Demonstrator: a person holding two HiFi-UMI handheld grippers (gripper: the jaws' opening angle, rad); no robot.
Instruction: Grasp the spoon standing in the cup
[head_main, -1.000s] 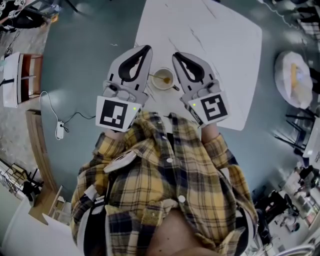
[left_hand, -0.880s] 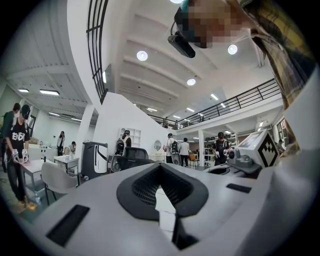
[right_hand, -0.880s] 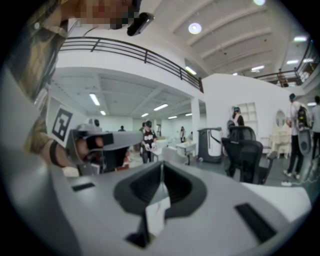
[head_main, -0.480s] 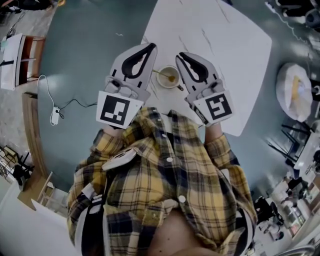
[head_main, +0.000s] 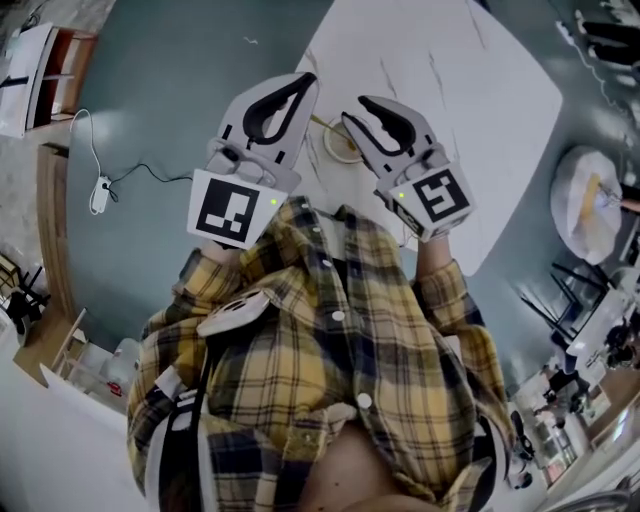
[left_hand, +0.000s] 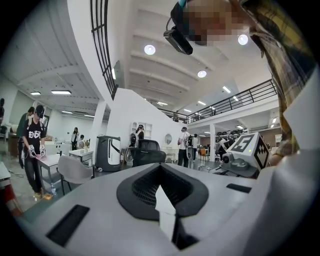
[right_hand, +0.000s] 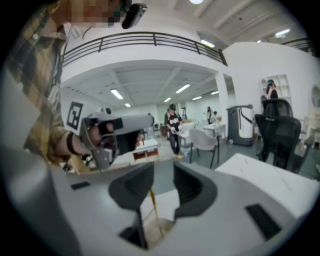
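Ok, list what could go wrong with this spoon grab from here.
The right gripper is opening its jaws around the thin spoon handle, which sits off-centre near one jaw; closing may push it aside instead of pinching it.
The cup stands near the table edge; a sideways tug could tip it.
The shut left gripper, close beside the cup, might bump it.

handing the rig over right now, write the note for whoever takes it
Left gripper: jaws shut, nothing in them, held beside the cup.
Right gripper: jaws opening, with the spoon handle between them; pads not pressing on it.
The cup stands on the white table with the spoon in it.
Done: right jaws lined up around the handle.
Left: close on the handle, then check the grip.
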